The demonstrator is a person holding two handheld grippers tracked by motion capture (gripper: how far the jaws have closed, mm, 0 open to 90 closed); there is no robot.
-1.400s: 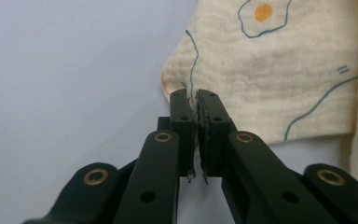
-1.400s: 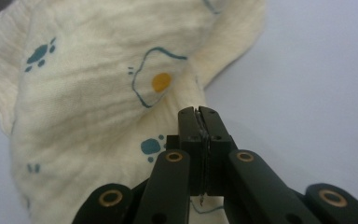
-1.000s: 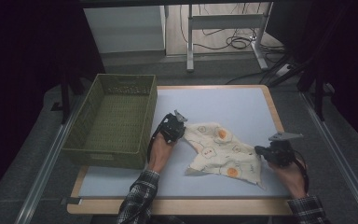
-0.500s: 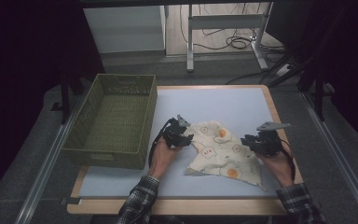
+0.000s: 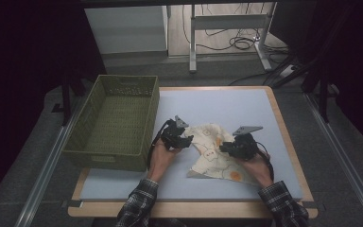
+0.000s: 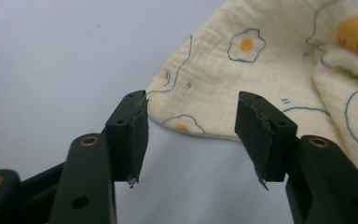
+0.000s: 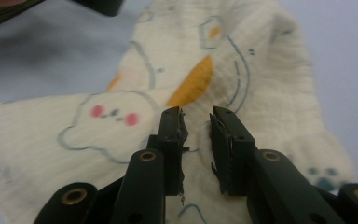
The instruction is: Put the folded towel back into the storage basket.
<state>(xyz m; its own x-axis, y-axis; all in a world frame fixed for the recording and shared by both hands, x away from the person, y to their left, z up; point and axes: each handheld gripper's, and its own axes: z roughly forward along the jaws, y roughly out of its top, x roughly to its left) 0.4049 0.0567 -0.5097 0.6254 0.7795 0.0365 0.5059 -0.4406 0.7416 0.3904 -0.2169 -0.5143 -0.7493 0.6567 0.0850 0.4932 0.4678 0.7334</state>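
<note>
1. Legible text, labels, brands, numbers, signs: none in the high view or in either gripper view.
2. Cloth (image 5: 215, 153): carries printed pictures only (fried eggs, a small face with pink cheeks); no lettering among them.
3. Basket (image 5: 118, 120): a pale patch sits on its near wall; too small to tell whether it bears writing.

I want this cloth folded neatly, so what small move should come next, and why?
Probably ease the left gripper forward and close on the cloth edge. Its jaws, just opening, stand apart with that edge just ahead of them, nothing pinched, while the right gripper hangs over the cloth's middle.
</note>
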